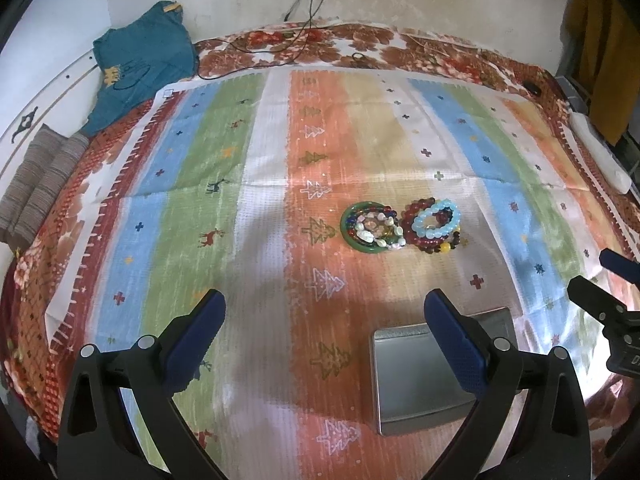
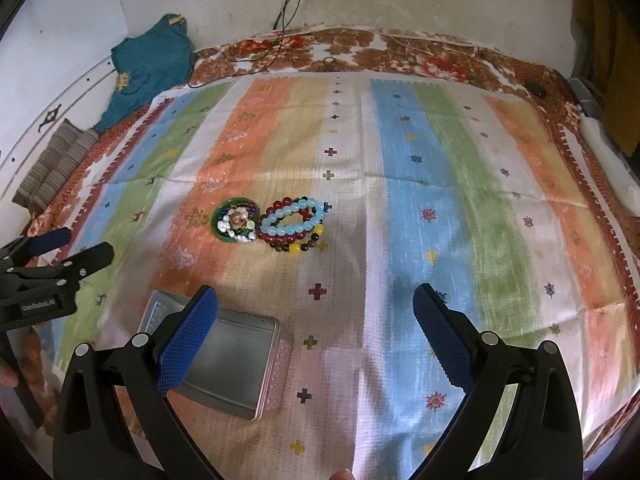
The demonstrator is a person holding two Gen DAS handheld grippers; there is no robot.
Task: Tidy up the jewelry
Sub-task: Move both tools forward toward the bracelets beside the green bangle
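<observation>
Jewelry, a green bangle [image 1: 370, 226] full of beads touching a stack of bead bracelets [image 1: 434, 225], lies on the striped cloth [image 1: 256, 184] ahead of both tongs. Left tongs [image 1: 324, 312] and right tongs [image 2: 314, 308] gape, released, flanking the metal tin [image 2: 236, 364].

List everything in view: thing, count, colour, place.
square metal tin: one, silver, open, near edge of cloth
green glass bangle: one, green, mid-cloth, holding mixed bead strands
pale blue bead bracelet: one, atop the bracelet pile right of the bangle
dark red bead bracelet: one, under the blue one
striped woven cloth: one, multicolour, over floral blanket
teal garment: one, far left corner
left hand-held gripper: open, empty
right hand-held gripper: open, empty
</observation>
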